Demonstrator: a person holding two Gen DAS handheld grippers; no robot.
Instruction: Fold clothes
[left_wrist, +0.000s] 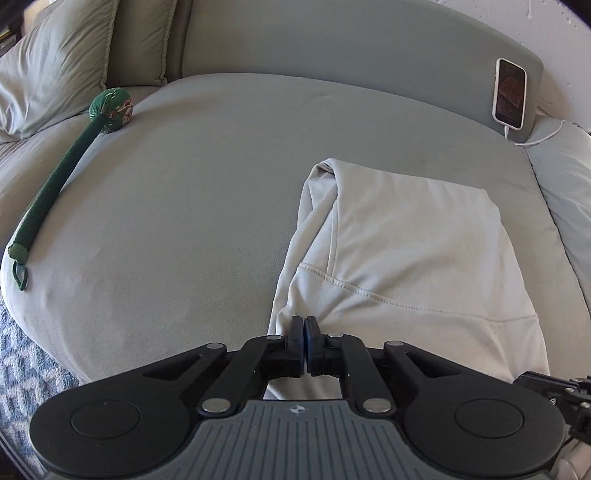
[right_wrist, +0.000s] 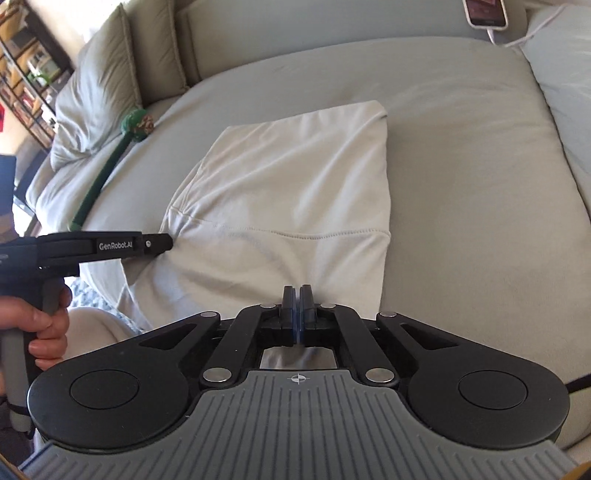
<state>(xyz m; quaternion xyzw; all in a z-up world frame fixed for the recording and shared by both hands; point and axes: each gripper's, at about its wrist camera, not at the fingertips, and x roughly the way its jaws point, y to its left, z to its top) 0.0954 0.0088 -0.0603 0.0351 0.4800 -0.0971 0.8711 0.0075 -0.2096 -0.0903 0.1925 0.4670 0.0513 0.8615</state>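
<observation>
A cream sweatshirt (left_wrist: 406, 240) (right_wrist: 295, 184) lies partly folded on the grey sofa seat (left_wrist: 184, 203), with a stitched seam running across its near part. My left gripper (left_wrist: 304, 323) is shut on the garment's near left edge. In the right wrist view this left gripper (right_wrist: 166, 242) comes in from the left, and the cloth puckers toward its tip. My right gripper (right_wrist: 297, 291) is shut on the near edge further right, where creases gather at its fingertips. The cloth under both grippers is hidden.
A green toy (left_wrist: 55, 192) (right_wrist: 107, 162) with a ball head and a long handle lies on the seat's left side. A phone (left_wrist: 511, 94) with a white cable leans on the backrest. Pillows (left_wrist: 55, 66) sit far left. A hand (right_wrist: 48, 328) holds the left gripper's handle.
</observation>
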